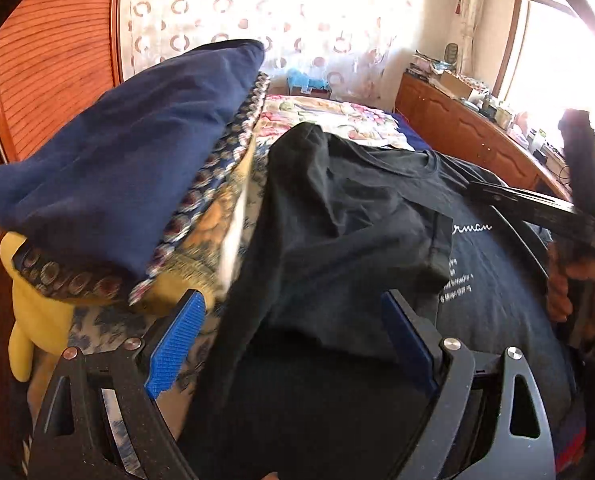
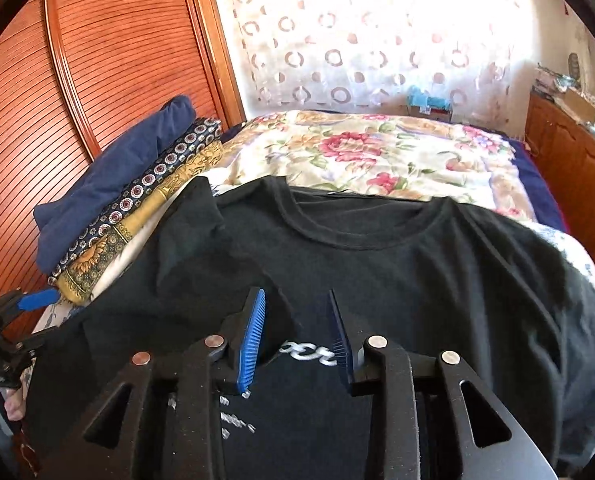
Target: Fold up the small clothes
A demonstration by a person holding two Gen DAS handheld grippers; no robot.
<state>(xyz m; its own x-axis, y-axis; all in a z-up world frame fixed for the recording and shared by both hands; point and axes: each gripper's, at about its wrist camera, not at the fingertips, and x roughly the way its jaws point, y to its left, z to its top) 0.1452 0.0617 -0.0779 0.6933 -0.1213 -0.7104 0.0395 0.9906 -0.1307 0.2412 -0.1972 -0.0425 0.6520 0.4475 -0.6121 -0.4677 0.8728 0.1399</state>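
- While the black t-shirt (image 2: 397, 264) lies spread on the bed (image 2: 377, 152), its left sleeve sits folded over the chest.
- left gripper (image 1: 293, 340) is wide open, shirt fabric loose between the pads.
- right gripper (image 2: 297, 336) hangs partly open over the white print, gripping nothing.
- Folded blankets (image 2: 129, 200) are stacked far left.

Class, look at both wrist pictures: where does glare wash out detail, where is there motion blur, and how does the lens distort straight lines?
Left wrist view: window at right blown out white; black T-shirt and stacked fabrics smeared by blur. Right wrist view: curtain overexposed, shirt sharper; wardrobe door slats bow near the dark circular rim.
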